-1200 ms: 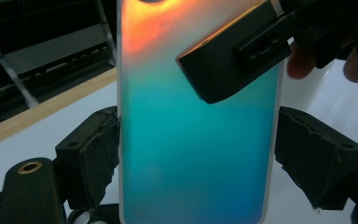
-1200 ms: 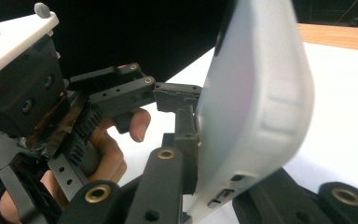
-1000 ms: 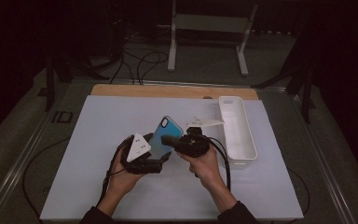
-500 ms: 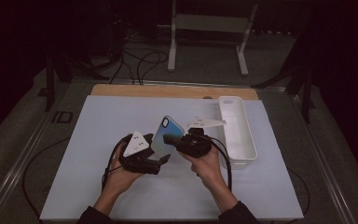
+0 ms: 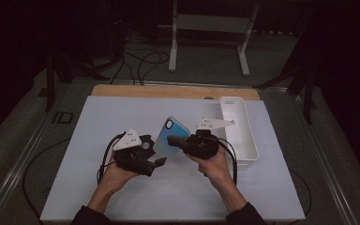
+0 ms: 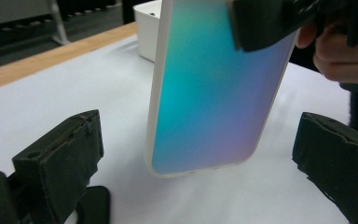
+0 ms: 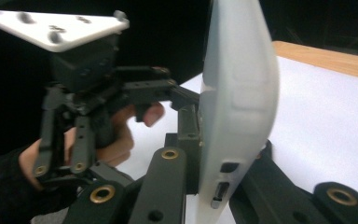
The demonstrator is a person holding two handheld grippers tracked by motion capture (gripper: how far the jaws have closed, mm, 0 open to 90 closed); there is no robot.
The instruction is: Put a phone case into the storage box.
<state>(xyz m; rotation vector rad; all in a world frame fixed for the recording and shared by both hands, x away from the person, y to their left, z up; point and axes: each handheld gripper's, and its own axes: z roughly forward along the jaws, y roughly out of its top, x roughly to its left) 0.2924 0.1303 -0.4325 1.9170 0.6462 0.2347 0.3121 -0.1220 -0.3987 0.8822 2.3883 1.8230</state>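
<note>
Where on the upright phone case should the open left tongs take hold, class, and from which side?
Grip the phone case at its free lower end, pads on its two long edges. Come from below, opposite the right tongs clamping the upper part. The left tongs, just opened, already straddle it.

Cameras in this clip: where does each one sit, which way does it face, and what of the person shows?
High view: above the near edge, looking forward and down on the table; both forearms, left gripper, right gripper.
Left gripper view: along its open jaws at the phone case; the other hand's fingers.
Right gripper view: along jaws clamping the case edge-on; the left hand.
Shared: the case, the white tray.
</note>
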